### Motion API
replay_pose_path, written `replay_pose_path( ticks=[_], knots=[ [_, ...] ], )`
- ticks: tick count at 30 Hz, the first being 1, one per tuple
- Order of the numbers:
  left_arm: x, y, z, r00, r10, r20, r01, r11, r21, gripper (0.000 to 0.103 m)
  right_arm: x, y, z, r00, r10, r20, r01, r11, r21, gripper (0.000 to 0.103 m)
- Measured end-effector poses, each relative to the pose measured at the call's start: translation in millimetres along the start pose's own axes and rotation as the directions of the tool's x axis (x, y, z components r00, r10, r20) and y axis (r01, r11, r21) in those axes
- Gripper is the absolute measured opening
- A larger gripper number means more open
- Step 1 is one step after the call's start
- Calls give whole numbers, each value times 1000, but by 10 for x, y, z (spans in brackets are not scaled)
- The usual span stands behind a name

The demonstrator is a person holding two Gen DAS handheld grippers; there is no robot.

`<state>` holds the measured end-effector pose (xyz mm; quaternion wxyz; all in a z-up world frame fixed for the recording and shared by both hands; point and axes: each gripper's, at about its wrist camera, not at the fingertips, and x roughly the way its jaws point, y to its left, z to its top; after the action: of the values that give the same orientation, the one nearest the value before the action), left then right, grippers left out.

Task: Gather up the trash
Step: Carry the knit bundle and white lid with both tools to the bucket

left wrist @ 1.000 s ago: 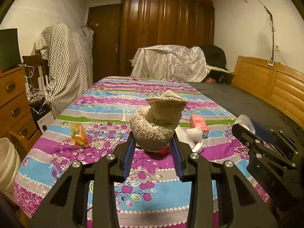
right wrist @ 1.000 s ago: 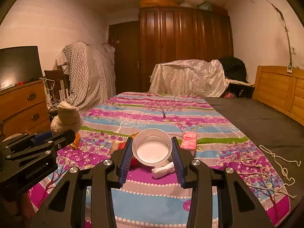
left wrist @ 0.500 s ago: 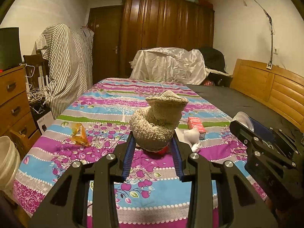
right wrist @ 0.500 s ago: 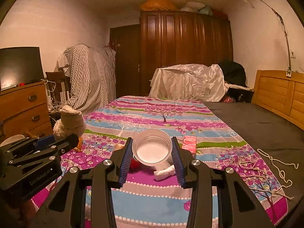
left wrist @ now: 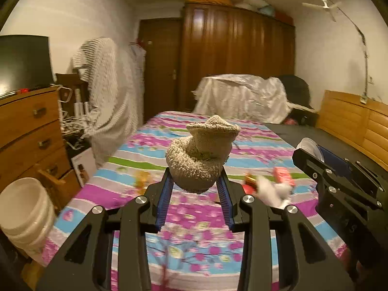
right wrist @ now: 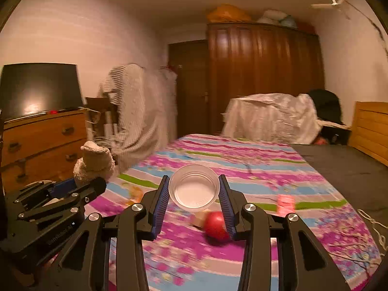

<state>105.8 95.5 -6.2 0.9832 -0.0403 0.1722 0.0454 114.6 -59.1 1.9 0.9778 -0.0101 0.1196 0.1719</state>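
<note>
While both tools hang above the bedspread (left wrist: pixel 194 220), the left gripper (left wrist: pixel 196 189) has its blue-padded fingers (left wrist: pixel 165 201) pressed against the sides of a rolled beige sock (left wrist: pixel 201 155), lifted off the bed with its cuff folded up on top. Past that gripper's tips and down to the right, litter sits on the spread: a crumpled white tissue (left wrist: pixel 274 191), a red round thing (left wrist: pixel 248 189) just left of it, a pink packet (left wrist: pixel 282 175) just beyond. Down to the left of the sock there's a blurred orange wrapper (left wrist: pixel 141 178). Far off to the lower left, beside the bed, stands a white bucket (left wrist: pixel 24 211), in front of the wooden dresser (left wrist: pixel 29 131). Over to the right gripper (right wrist: pixel 194 197) now: its fingers are squeezed onto a clear plastic cup (right wrist: pixel 194 188), mouth facing the camera, white bottom showing. Just under that cup and a touch right, the red ball-like piece (right wrist: pixel 214 223) lies on the bed touching a pale scrap (right wrist: pixel 200 217). Further right, the pink packet (right wrist: pixel 286 201); at the far right edge, loose white string (right wrist: pixel 373 220). Both views are smeared with blur.
</note>
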Motion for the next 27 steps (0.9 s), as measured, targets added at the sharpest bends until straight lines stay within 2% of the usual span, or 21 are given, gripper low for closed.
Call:
replay_pose_path(
  ticks=[6,9,18,27],
  knots=[
    [-125,649,152,994,109,28,-107,993,-50,35,251,737,250,992,128,-1,-128,992,-20,41],
    [-215,1050,218,983,181,36,-177,981,-82,35,414,1197,354,981,195,-15,-196,980,-41,41],
    [-492,2136,238,927,374,-3,-370,916,-155,35,799,2649,549,927,371,-55,-375,921,-106,41],
    [-676,2890,179,875,481,-57,-482,850,-212,35,1138,3787,711,871,480,-103,-490,859,-144,41]
  ],
)
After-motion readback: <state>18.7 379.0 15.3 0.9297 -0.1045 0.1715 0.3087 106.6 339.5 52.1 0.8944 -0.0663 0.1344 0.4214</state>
